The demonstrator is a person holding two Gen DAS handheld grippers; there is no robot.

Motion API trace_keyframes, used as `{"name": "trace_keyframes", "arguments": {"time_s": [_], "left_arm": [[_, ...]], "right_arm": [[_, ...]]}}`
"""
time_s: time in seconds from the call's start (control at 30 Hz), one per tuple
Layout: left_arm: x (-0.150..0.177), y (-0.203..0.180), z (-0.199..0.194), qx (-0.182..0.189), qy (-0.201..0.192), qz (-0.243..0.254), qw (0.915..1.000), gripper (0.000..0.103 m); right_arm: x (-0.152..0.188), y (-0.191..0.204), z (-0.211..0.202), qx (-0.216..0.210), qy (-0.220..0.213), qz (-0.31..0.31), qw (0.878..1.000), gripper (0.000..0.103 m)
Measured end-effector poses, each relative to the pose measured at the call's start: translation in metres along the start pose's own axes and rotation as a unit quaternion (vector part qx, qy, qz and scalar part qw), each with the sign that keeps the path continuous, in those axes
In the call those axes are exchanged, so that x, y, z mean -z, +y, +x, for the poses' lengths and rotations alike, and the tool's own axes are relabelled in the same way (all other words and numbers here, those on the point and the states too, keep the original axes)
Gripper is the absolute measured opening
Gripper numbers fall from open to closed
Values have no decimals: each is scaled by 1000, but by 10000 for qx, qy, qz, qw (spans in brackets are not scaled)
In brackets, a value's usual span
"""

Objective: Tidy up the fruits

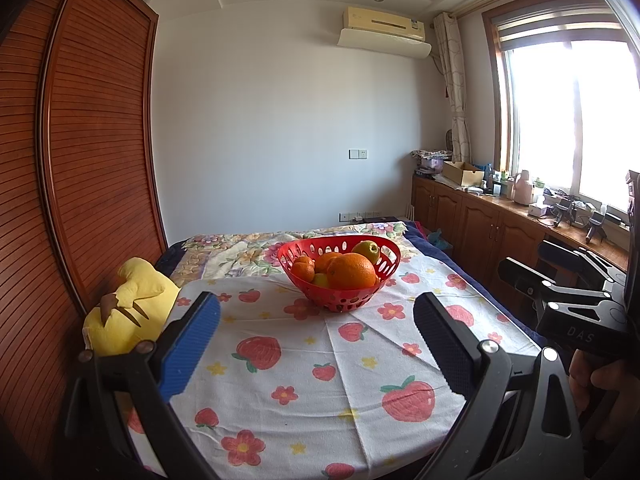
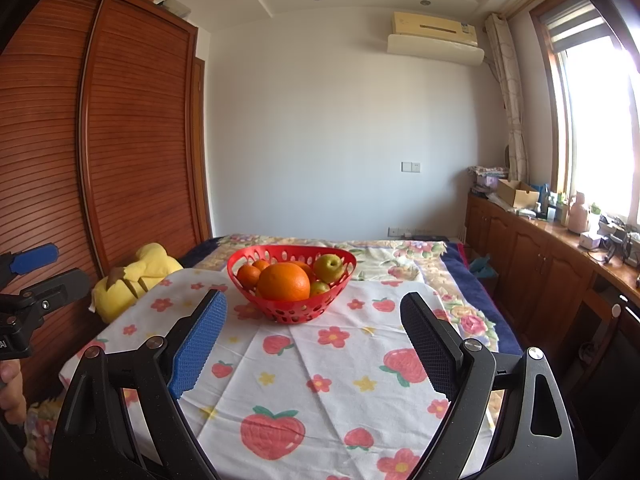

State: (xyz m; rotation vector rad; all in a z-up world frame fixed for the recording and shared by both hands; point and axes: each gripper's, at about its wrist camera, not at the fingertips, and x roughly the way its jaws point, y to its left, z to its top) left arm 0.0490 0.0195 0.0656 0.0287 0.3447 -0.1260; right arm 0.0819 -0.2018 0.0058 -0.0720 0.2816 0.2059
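A red perforated basket [image 1: 304, 284] [image 2: 256, 304] stands on the strawberry-print cloth [image 1: 288, 360] [image 2: 320, 380]. It holds a large orange [image 1: 351, 271] [image 2: 283, 282], smaller oranges [image 1: 303, 269] [image 2: 249, 275] and green-yellow apples [image 1: 366, 251] [image 2: 329, 268]. My left gripper [image 1: 316, 320] is open and empty, short of the basket. My right gripper [image 2: 314, 320] is open and empty, also just in front of the basket. Each gripper's body shows at the edge of the other's view.
A yellow plush toy [image 1: 132, 308] [image 2: 132, 280] lies at the cloth's left edge beside a wooden wardrobe [image 1: 80, 160]. Wooden cabinets [image 1: 480, 220] with clutter run along the right wall under the window. A floral blanket [image 2: 420, 256] lies behind the basket.
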Motion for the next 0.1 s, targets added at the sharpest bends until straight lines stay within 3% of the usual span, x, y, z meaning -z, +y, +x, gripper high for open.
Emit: {"name": "trace_keyframes", "arguments": {"time_s": [0.1], "left_arm": [[0,0,0,4,-5,-10,10000,98]], "right_arm": [[0,0,0,0,5,0,10000,90]]}}
